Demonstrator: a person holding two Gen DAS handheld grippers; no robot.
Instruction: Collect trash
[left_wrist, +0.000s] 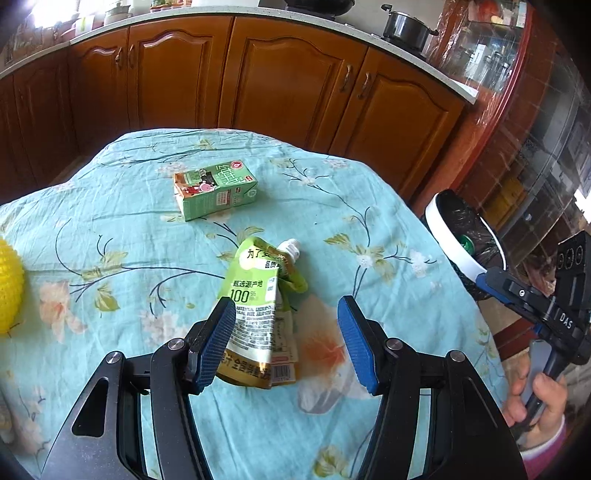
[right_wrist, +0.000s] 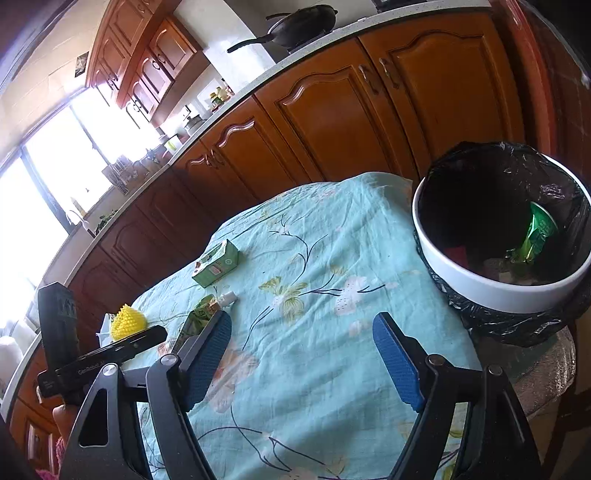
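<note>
Left wrist view is showing you the key relation: the juice pouch (left_wrist: 260, 314) is lying flat on the cloth-covered counter (left_wrist: 369, 221), just ahead of and between the pads of your left claw (left_wrist: 288, 339), sitting closer to the left pad. Its long axis is running away from you, spout end far, base end near, so the pads are lining up across its narrow width. The left claw is standing about half open, pads apart and clamped on nothing; whether the left pad is brushing the pouch edge you cannot tell from here. Further back, the green carton (left_wrist: 216, 190) is lying on its side, well apart from the pouch.

Your right claw (right_wrist: 303, 354) is hanging wide open and empty over bare cloth, with the bin (right_wrist: 495, 291) and its black liner just beyond the counter edge on that side. The left hand is clearly the nearer one to the pouch, so in my judgement you are lining up a left-hand pinch across the pouch, then a carry across to the bin.
</note>
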